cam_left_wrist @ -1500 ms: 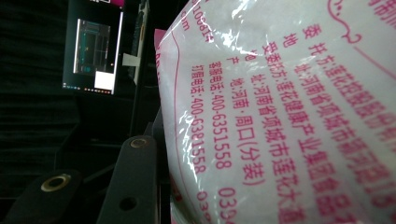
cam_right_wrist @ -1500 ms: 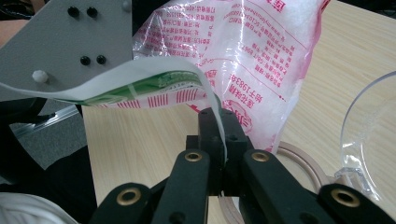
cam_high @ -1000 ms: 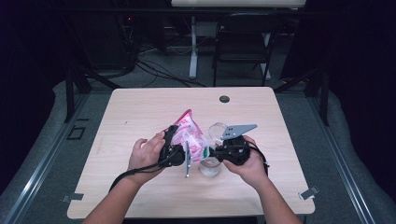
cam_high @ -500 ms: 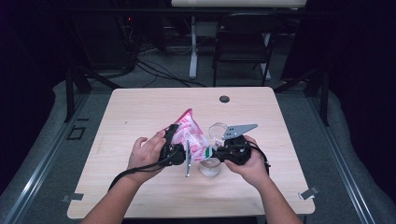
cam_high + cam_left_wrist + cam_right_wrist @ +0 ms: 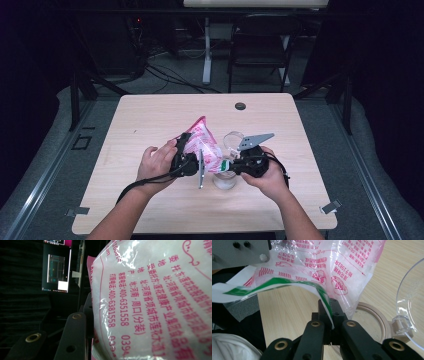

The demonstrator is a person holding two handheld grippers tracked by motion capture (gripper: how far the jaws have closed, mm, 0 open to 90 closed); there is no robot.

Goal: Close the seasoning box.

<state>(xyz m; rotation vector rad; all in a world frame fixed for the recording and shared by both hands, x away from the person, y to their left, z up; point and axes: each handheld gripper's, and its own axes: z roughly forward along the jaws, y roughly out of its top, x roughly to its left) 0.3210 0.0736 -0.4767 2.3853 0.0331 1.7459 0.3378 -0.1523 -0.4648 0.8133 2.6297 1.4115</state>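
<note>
Near the table's (image 5: pixel 150 115) front edge, both grippers hold the pink-printed bag (image 5: pixel 202 145) tilted over the open jar (image 5: pixel 225 179). Nothing has shifted since a second ago. The left gripper (image 5: pixel 186 159) clamps the bag's body, the right gripper (image 5: pixel 331 315) pinches its green-striped edge tight, so pouring looks under way.
</note>
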